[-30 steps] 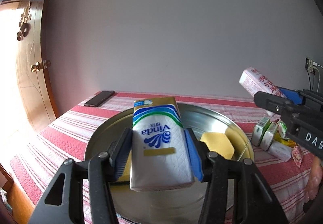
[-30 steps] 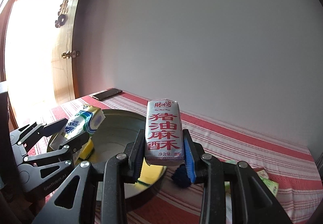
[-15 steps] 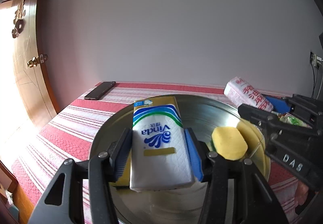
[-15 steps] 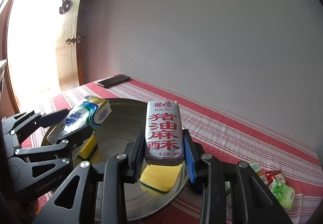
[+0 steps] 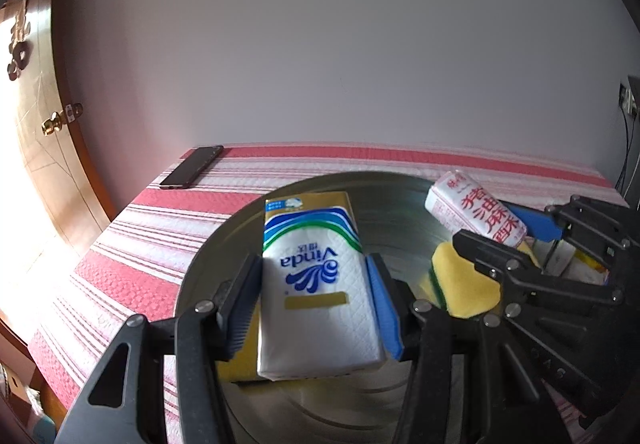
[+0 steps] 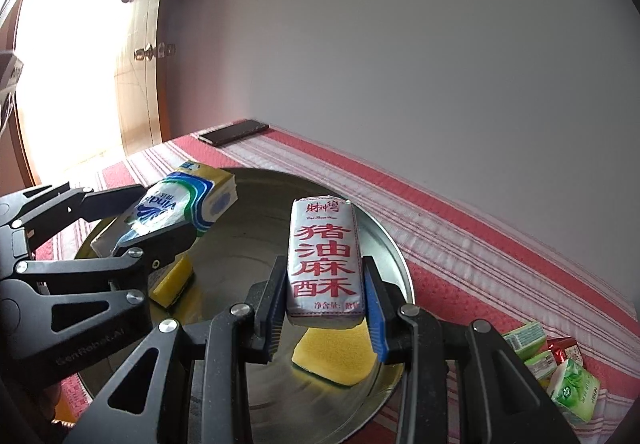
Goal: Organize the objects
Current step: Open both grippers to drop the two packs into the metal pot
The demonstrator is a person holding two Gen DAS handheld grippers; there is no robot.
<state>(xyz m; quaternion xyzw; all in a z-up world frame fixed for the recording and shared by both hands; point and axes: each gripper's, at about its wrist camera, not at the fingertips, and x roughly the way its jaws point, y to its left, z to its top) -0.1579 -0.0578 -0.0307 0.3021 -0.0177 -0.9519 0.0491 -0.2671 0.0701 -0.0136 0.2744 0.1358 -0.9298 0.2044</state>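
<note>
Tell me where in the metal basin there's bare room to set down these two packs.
The basin floor is bare in the middle and toward the far rim, between the tissue pack in the left tool and the snack pack in the right tool. Sponges crowd the near side: one at left, one at right.

In your right wrist view, the basin (image 6: pixel 384 240) sits at centre on the worktop (image 6: pixel 480 244), two sponges (image 6: pixel 334 360) lie inside, the phone (image 6: pixel 234 131) lies behind it at upper left, and small packets (image 6: pixel 560 376) lie at lower right.
</note>
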